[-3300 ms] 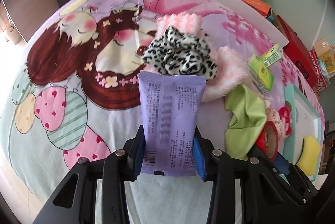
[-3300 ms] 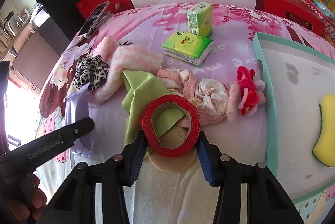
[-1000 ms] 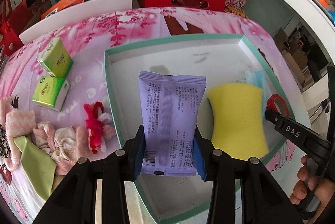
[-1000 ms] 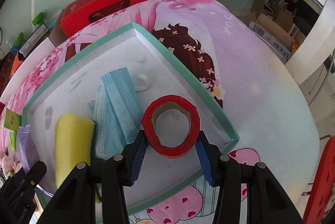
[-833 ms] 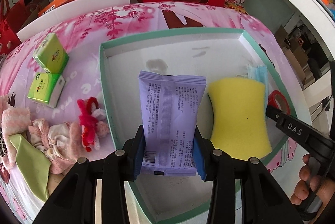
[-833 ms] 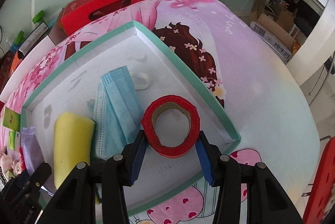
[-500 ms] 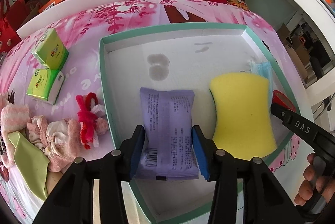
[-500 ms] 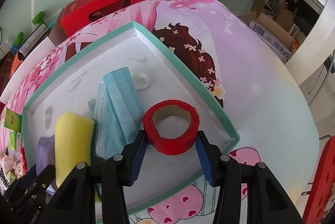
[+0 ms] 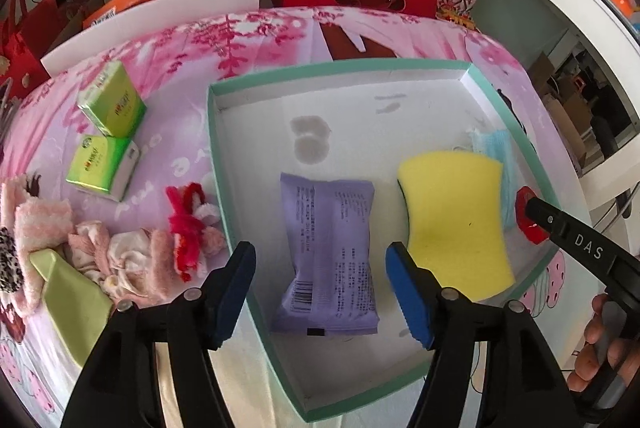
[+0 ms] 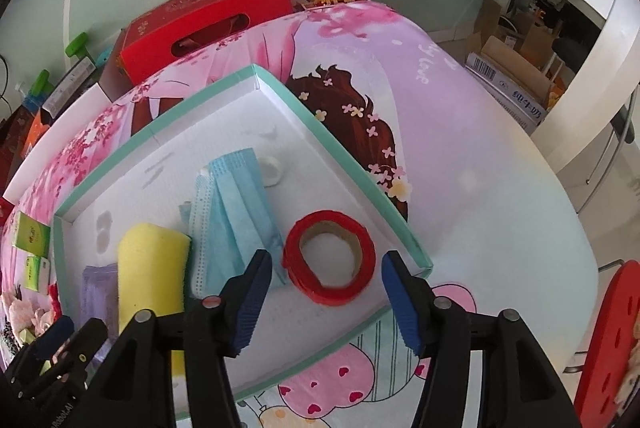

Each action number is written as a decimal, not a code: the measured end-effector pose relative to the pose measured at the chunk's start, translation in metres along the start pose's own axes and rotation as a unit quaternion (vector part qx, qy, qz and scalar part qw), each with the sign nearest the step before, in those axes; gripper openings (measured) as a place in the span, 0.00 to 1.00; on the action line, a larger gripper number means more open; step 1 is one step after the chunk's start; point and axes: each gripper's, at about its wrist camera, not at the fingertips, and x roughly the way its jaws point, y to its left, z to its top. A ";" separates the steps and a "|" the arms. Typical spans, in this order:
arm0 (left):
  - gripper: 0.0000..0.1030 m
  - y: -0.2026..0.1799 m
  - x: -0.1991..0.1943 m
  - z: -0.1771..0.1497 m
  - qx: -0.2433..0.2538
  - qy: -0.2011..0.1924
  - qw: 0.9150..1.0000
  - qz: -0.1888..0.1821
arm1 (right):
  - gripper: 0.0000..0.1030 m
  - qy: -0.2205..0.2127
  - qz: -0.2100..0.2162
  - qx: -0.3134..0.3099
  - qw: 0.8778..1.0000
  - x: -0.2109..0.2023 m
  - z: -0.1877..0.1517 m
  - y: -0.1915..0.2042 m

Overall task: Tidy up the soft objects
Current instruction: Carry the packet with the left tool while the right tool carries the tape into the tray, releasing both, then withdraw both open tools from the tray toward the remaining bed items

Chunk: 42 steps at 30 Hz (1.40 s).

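Two hand-held grippers hang over a shallow green-rimmed tray (image 9: 212,148) on a cartoon-print bedspread (image 10: 460,132), each letting go of its load; the left gripper (image 9: 320,292) has its jaws opening, blue pads clear on both sides of a purple tissue pack (image 9: 326,256) that lies flat on the tray floor between and just ahead of them; the right gripper (image 10: 326,292) likewise has its jaws opening, a red tape roll (image 10: 330,262) lying between the pads with daylight on either side, just inside the tray's near corner.

The step in hand looks like the release; done well, each gripper would spread until the pads stand fully free, then lift straight away from the tray so no pad drags the pack or nudges the roll over the low rim beside it.

The pack is a soft, crinkled pillow of lilac film, printed side up with a barcode nearest the left gripper, slightly pinched at the waist; to its right, just beside it, sits a yellow sponge (image 9: 454,220), and beyond that a folded blue face mask (image 10: 236,220); to the left of the left gripper, outside the tray, pink fluffy cloths (image 9: 120,260), a lime-green cloth (image 9: 76,304) and two green tissue packs (image 9: 106,144) wait on the spread.
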 end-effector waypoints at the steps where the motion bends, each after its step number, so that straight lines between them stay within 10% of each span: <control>1: 0.67 0.000 -0.003 0.001 0.001 -0.004 1.000 0.002 | 0.61 -0.001 0.001 -0.001 1.000 -0.002 0.000 0.000; 14: 0.88 0.028 -0.022 0.005 -0.043 -0.037 0.997 0.046 | 0.99 -0.004 0.021 -0.032 0.999 -0.010 -0.004 0.015; 42: 0.98 0.069 -0.023 -0.005 -0.101 -0.022 0.992 0.072 | 1.00 0.002 0.025 -0.052 0.998 -0.010 -0.009 0.029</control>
